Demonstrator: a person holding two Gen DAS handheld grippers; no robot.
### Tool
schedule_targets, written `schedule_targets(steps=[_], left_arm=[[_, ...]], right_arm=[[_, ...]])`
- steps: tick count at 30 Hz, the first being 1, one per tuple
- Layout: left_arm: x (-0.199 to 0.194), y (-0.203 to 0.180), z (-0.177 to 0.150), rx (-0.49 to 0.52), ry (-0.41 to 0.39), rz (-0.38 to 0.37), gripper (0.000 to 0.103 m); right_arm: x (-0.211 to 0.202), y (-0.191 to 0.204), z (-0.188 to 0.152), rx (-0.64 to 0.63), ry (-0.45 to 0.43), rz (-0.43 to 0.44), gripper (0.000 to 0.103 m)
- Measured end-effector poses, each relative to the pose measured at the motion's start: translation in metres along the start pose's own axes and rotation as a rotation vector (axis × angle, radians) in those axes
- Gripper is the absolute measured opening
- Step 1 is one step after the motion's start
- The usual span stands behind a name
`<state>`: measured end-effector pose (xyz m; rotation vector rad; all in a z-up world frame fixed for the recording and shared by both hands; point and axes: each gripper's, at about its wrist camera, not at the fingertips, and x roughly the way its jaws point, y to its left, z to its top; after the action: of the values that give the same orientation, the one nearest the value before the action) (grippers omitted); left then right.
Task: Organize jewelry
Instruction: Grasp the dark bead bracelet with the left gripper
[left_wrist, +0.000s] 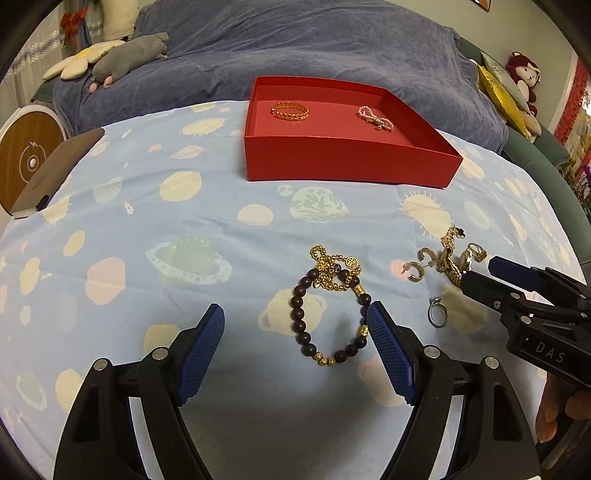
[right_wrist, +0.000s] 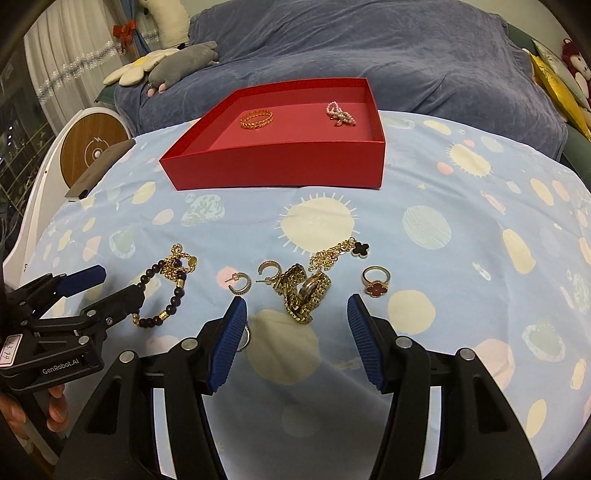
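A red box (left_wrist: 347, 158) (right_wrist: 280, 166) holds a gold bracelet (left_wrist: 290, 110) (right_wrist: 256, 119) and a pink bead piece (left_wrist: 375, 118) (right_wrist: 340, 114). My left gripper (left_wrist: 295, 325) (right_wrist: 114, 284) is open around a dark bead bracelet (left_wrist: 306, 325) (right_wrist: 166, 291) tangled with a gold chain (left_wrist: 332, 271) (right_wrist: 181, 264). My right gripper (right_wrist: 295, 314) (left_wrist: 476, 271) is open just before a gold watch (right_wrist: 303, 295) (left_wrist: 448, 264). Two hoop earrings (right_wrist: 240, 282) (left_wrist: 415, 271), a clover chain (right_wrist: 340, 251), a red clover ring (right_wrist: 376, 284) and a silver ring (left_wrist: 437, 314) lie nearby.
Jewelry lies on a light blue planet-print cloth (left_wrist: 184, 221) (right_wrist: 443, 221). A brown case (left_wrist: 55, 173) (right_wrist: 99, 166) sits at the left edge beside a round wooden device (left_wrist: 29, 155). A blue blanket (left_wrist: 314, 44) and plush toys (left_wrist: 125, 55) lie behind.
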<state>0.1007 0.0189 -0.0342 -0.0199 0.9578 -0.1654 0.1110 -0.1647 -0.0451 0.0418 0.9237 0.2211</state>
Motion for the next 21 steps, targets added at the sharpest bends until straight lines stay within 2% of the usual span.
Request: schedule_targets(steps=[4, 18, 21], left_arm=[[0.001, -0.003, 0.000, 0.006, -0.003, 0.005, 0.077], [0.011, 0.004, 0.000, -0.008, 0.002, 0.024, 0.076], [0.015, 0.005, -0.001, -0.010, 0.014, 0.014, 0.064]], right_arm=[[0.003, -0.002, 0.002, 0.005, -0.009, -0.009, 0.054], [0.018, -0.016, 0.008, 0.072, 0.000, 0.000, 0.034], [0.018, -0.014, 0.007, 0.065, 0.001, 0.005, 0.029]])
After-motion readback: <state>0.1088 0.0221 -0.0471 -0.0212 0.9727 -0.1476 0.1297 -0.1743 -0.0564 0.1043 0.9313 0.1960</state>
